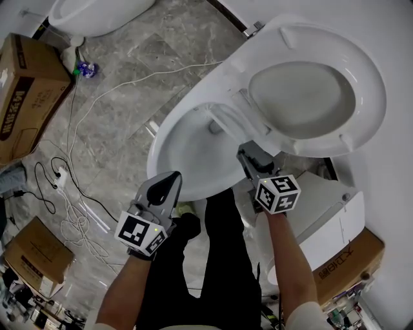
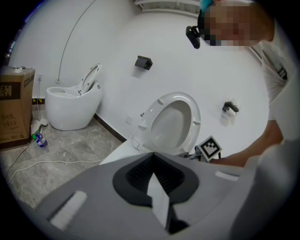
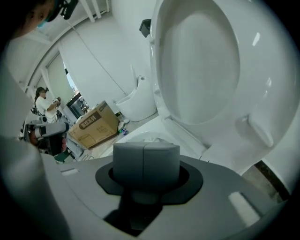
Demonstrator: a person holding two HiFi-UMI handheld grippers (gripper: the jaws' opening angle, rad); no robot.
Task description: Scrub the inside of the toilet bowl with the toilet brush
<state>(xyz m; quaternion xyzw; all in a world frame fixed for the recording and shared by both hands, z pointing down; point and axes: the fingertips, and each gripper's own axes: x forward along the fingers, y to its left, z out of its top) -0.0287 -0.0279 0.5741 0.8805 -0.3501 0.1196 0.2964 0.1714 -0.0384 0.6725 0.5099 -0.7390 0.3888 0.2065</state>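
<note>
The white toilet bowl [image 1: 161,151] stands open, its seat and lid [image 1: 303,97] raised against the wall. A white toilet brush handle [image 1: 226,119] slants down inside the bowl. My right gripper [image 1: 246,155] hangs over the bowl's right side, shut on the near end of that handle. In the right gripper view the jaws [image 3: 146,159] press together, a bit of white brush [image 3: 150,137] shows just beyond them, and the raised lid [image 3: 201,65] fills the view. My left gripper [image 1: 173,177] hovers over the bowl's front rim, shut and empty. It looks toward the raised seat [image 2: 173,122].
Cardboard boxes stand at the left [image 1: 26,97] and lower left [image 1: 35,248]. White cables [image 1: 84,129] trail over the marble floor. A second toilet [image 1: 97,16] stands at the far left. A white unit [image 1: 329,213] and another box [image 1: 345,267] sit right of the bowl.
</note>
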